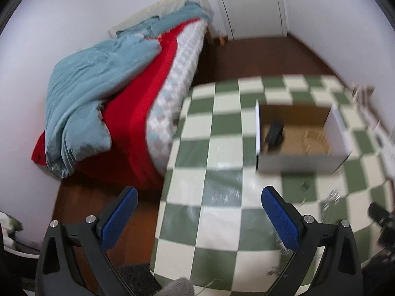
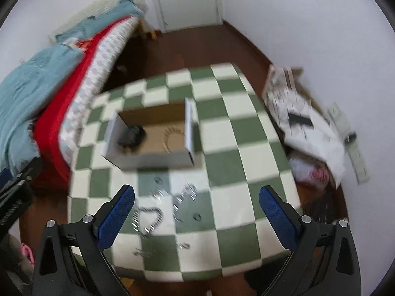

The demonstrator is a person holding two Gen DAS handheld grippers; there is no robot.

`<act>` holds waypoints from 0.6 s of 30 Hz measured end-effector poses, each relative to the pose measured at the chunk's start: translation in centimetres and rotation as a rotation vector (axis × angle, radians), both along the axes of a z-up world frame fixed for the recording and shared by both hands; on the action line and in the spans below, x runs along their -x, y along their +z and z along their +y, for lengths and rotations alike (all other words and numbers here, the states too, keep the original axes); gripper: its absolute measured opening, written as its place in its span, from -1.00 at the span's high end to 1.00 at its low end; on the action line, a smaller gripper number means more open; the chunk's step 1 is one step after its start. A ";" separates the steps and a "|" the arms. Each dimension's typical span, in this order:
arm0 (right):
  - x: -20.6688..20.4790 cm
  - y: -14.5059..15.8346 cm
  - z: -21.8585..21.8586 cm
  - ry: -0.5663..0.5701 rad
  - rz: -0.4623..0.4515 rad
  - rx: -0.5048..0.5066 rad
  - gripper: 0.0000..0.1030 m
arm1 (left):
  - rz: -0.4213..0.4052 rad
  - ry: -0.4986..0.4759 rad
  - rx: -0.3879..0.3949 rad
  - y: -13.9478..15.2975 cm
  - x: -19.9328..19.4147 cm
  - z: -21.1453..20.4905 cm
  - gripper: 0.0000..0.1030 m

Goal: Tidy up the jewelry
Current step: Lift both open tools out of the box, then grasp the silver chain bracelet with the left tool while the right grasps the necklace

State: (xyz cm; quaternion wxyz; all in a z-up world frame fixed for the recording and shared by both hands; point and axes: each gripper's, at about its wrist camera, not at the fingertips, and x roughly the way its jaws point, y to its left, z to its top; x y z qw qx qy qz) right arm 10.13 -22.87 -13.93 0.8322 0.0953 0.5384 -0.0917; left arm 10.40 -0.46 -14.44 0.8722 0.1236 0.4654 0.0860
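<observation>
A cardboard box (image 2: 158, 159) with white sides sits on the green-and-white checkered table (image 2: 234, 128). Inside lie a black item (image 2: 130, 135) and a beaded bracelet (image 2: 172, 135). Silver chains (image 2: 148, 218) and small pieces (image 2: 182, 194) lie loose on the table in front of the box. My right gripper (image 2: 197, 209) is open and empty above them. My left gripper (image 1: 200, 212) is open and empty over the table's left part; the box (image 1: 296, 162), black item (image 1: 274, 135) and bracelet (image 1: 316, 140) show ahead to its right.
A bed (image 1: 153, 93) with a red sheet and blue blanket stands left of the table. A pile of white papers and bags (image 2: 308, 133) lies on the floor to the right. A white door (image 2: 187, 0) is at the back.
</observation>
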 end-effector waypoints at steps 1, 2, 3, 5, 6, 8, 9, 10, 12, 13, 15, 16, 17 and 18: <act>0.1 -1.4 -0.4 -0.007 0.025 -0.020 -0.98 | 0.037 -0.004 -0.022 -1.9 -0.2 -0.4 -0.99; 0.1 -3.0 -0.8 -0.014 0.050 -0.042 -0.96 | 0.061 -0.009 -0.032 -3.0 -0.3 -0.6 -0.99; 0.1 -4.9 -1.3 -0.024 0.084 -0.065 -0.83 | 0.091 -0.018 -0.039 -4.3 -0.4 -0.9 -0.99; 0.0 -7.2 -1.8 -0.036 0.127 -0.090 -0.45 | 0.155 -0.046 -0.042 -6.8 -0.8 -1.9 -0.98; -0.1 -8.4 -2.1 -0.045 0.152 -0.097 -0.36 | 0.177 -0.061 -0.039 -7.7 -0.9 -2.4 -0.97; -0.1 -10.0 -2.6 -0.051 0.173 -0.103 -0.36 | 0.226 -0.093 -0.028 -9.6 -1.1 -3.5 -0.79; -0.2 -10.4 -2.6 -0.050 0.180 -0.102 -0.36 | 0.254 -0.104 -0.019 -10.5 -1.2 -4.0 -0.73; -0.2 -10.8 -2.7 -0.049 0.185 -0.100 -0.36 | 0.280 -0.114 -0.007 -11.3 -1.3 -4.4 -0.60; -0.4 -11.3 -2.9 -0.051 0.188 -0.103 -0.36 | 0.314 -0.127 0.006 -12.4 -1.4 -5.0 -0.44; -0.5 -11.5 -3.1 -0.053 0.190 -0.103 -0.36 | 0.279 -0.135 0.016 -12.2 -1.2 -5.3 -0.38; -0.6 -11.8 -3.5 -0.058 0.192 -0.103 -0.37 | 0.288 -0.164 0.039 -12.3 -1.2 -5.8 -0.23; -0.7 -11.9 -3.7 -0.060 0.192 -0.104 -0.37 | 0.280 -0.186 0.057 -12.2 -1.0 -6.2 0.08; -0.7 -12.0 -3.8 -0.061 0.192 -0.107 -0.37 | 0.276 -0.214 0.082 -12.1 -0.8 -6.5 0.57; -0.7 -12.1 -3.8 -0.062 0.192 -0.111 -0.37 | 0.286 -0.236 0.104 -12.1 -0.8 -6.7 0.82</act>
